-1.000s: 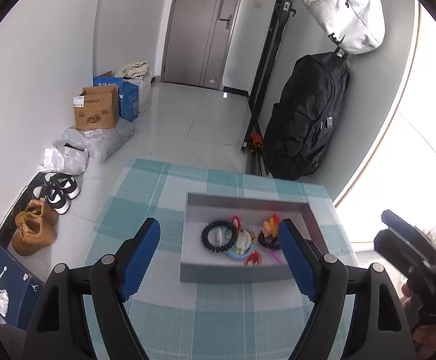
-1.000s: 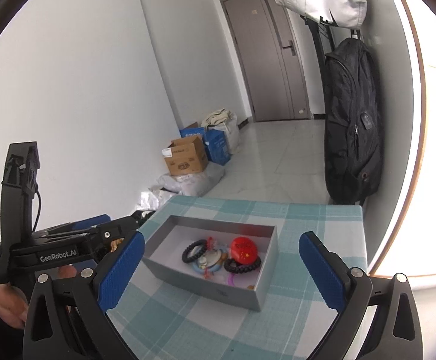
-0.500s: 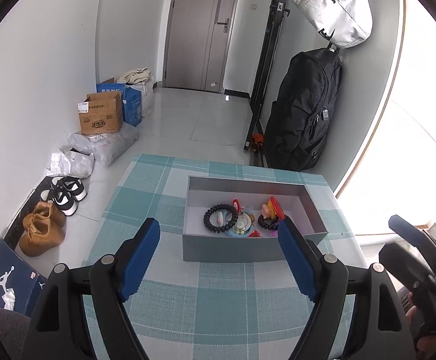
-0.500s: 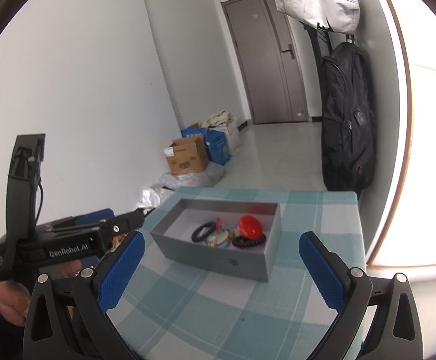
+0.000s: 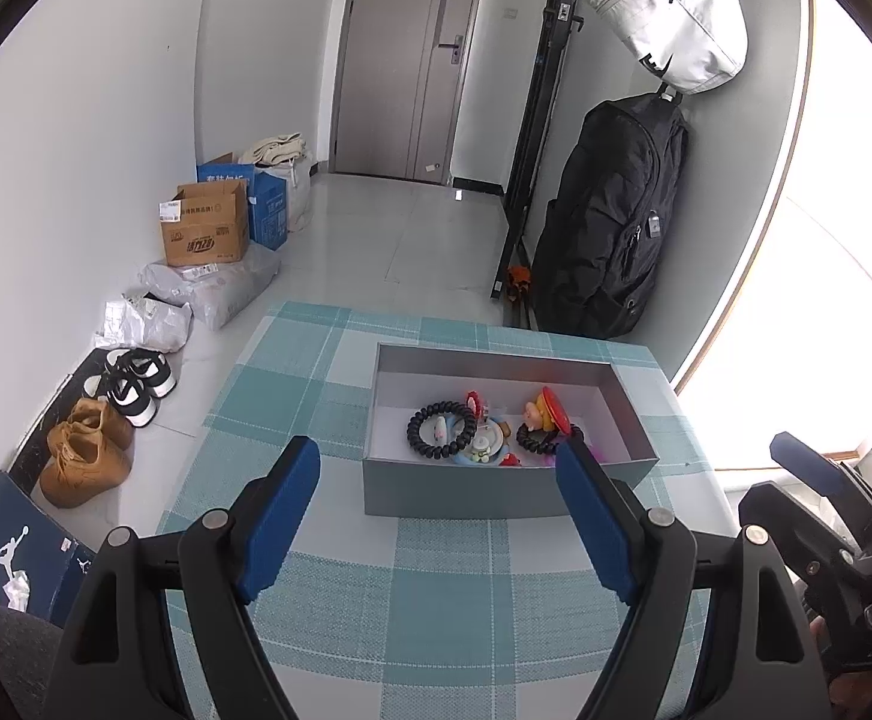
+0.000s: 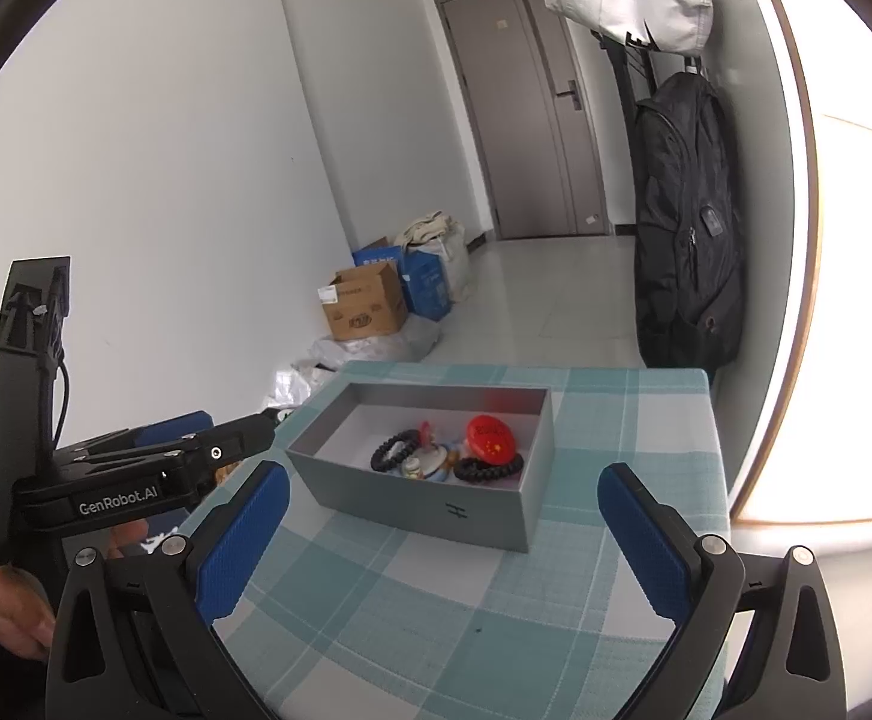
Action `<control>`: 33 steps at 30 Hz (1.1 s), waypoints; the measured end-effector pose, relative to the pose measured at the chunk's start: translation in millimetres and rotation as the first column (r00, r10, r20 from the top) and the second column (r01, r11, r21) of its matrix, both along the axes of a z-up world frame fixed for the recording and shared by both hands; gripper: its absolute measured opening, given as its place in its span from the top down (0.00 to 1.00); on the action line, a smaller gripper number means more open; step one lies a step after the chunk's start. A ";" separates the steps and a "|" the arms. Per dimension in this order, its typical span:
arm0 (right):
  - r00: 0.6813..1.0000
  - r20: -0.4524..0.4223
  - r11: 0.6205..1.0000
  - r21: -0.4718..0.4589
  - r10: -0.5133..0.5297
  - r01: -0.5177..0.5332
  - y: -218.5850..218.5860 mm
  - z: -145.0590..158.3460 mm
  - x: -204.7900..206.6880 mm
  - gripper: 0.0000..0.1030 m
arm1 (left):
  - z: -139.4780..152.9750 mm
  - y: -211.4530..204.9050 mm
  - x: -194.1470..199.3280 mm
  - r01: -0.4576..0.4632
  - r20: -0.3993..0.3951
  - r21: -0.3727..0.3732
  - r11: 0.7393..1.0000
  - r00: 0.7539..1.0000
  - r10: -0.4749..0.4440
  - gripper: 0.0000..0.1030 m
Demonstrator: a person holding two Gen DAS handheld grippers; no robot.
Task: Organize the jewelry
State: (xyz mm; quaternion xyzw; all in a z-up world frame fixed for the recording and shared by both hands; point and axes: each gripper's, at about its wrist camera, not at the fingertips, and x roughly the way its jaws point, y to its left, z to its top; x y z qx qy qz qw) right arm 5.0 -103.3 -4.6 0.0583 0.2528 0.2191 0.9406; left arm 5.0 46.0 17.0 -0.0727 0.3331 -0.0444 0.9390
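A: Where the checked desk [image 5: 448, 588] nears its far edge, what's there?
B: A grey box [image 6: 436, 504] holding bracelets [image 5: 441, 429]. Both tongs, left [image 5: 436, 516] and right [image 6: 436, 534], hover apart, empty. "GenRobot.AI" marks the left one's side.

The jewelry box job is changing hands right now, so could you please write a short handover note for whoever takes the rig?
Left gripper: open, holding nothing, above the checked tablecloth in front of the grey box.
Right gripper: open, empty, also short of the box.
In the box: two black bead bracelets, a red round piece and small trinkets, piled together.
Done: all visible jewelry is inside the box.
Left: I cannot tell whether sorting remains.
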 end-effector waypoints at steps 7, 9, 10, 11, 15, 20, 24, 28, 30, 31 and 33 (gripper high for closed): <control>1.000 -0.003 1.000 -0.001 -0.001 0.001 0.0 -0.1 0.1 0.00 | -1.8 1.8 1.5 -0.016 -0.014 -0.003 1.000 1.000 0.016 0.25; 1.000 -0.006 1.000 0.000 -0.001 0.001 -0.4 -0.6 -0.1 0.00 | -1.6 1.5 1.4 -0.020 -0.015 0.002 1.000 1.000 0.020 0.25; 1.000 -0.007 1.000 -0.001 -0.001 0.001 -0.5 -0.9 0.1 0.00 | -1.6 1.8 1.1 -0.023 -0.013 0.003 1.000 1.000 0.023 0.25; 1.000 -0.008 1.000 -0.002 0.000 0.000 -0.5 -1.3 0.3 0.00 | -1.3 2.0 0.6 -0.024 -0.010 0.001 1.000 1.000 0.024 0.25; 1.000 -0.009 1.000 -0.008 0.004 -0.004 0.5 -2.3 1.4 0.00 | -0.5 3.1 0.3 -0.031 -0.003 0.000 1.000 1.000 0.031 0.25; 1.000 -0.015 1.000 -0.014 0.004 -0.004 0.2 -4.1 2.3 0.00 | -2.9 2.2 2.7 -0.024 -0.029 -0.009 1.000 0.999 0.024 0.25; 1.000 -0.015 1.000 -0.015 0.006 -0.006 1.6 -4.0 1.7 0.00 | -2.7 0.2 2.5 -0.012 -0.031 -0.006 1.000 0.999 0.012 0.25; 1.000 -0.017 1.000 -0.018 0.007 -0.008 2.8 -4.4 2.0 0.00 | -1.7 0.7 2.3 -0.009 -0.028 -0.011 1.000 1.000 0.008 0.25; 1.000 -0.019 1.000 -0.019 0.007 -0.008 3.2 -5.1 2.1 0.00 | -2.3 2.0 2.2 -0.007 -0.029 -0.021 1.000 1.000 0.006 0.25; 1.000 -0.019 1.000 -0.020 0.008 -0.008 3.2 -5.2 2.1 0.00 | -2.2 2.3 2.1 -0.007 -0.030 -0.021 1.000 1.000 0.007 0.25; 1.000 -0.017 1.000 -0.021 0.009 -0.010 3.3 -5.2 2.0 0.00 | -2.4 2.3 2.2 -0.004 -0.029 -0.021 1.000 1.000 0.004 0.25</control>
